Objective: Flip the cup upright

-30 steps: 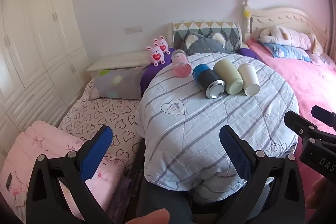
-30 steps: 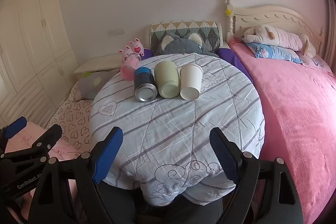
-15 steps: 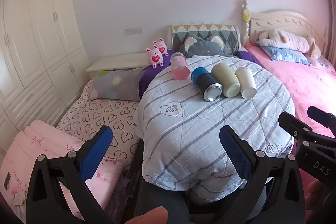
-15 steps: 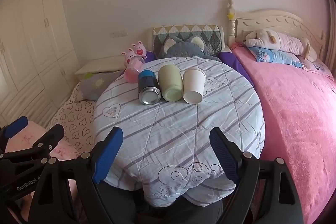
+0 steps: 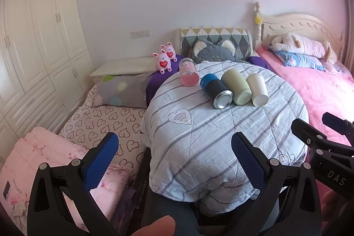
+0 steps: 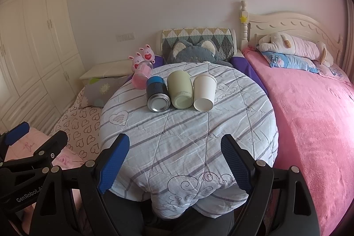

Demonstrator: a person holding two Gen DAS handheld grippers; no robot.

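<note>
I'm at the approach: both my left hand-held gripper and right hand-held gripper gape empty, well short of the toppled white cup on the table, which I must reach next.

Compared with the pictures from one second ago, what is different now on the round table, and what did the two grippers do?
Only the cameras shifted a little: the table and cups sit slightly differently in both views. Nothing was gripped or released. The left gripper and right gripper remain open and empty, short of the cups. The pink cup, blue-black cup, green cup and white cup lie on their sides as before.
</note>
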